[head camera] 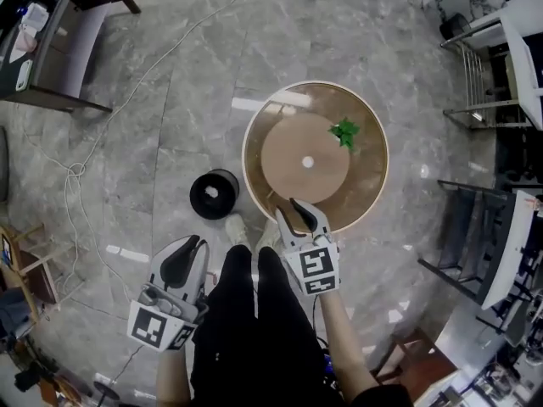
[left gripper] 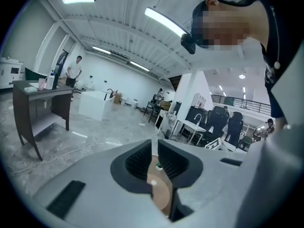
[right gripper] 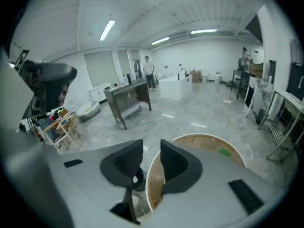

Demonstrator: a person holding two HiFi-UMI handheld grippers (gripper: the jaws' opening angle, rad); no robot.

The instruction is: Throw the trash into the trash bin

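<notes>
Angling down at the table [head camera: 373, 189], right tongs [head camera: 299, 215] gape.

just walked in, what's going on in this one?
A person stands at a round wooden table with a gripper in each hand. The left gripper and the right gripper are both empty. The right one's jaws are apart, the left one's only narrowly. A piece of green trash lies on the far side of the table, untouched. The black trash bin stands on the floor beside the table, to its left in the head view. Nothing has been picked up yet.
</notes>
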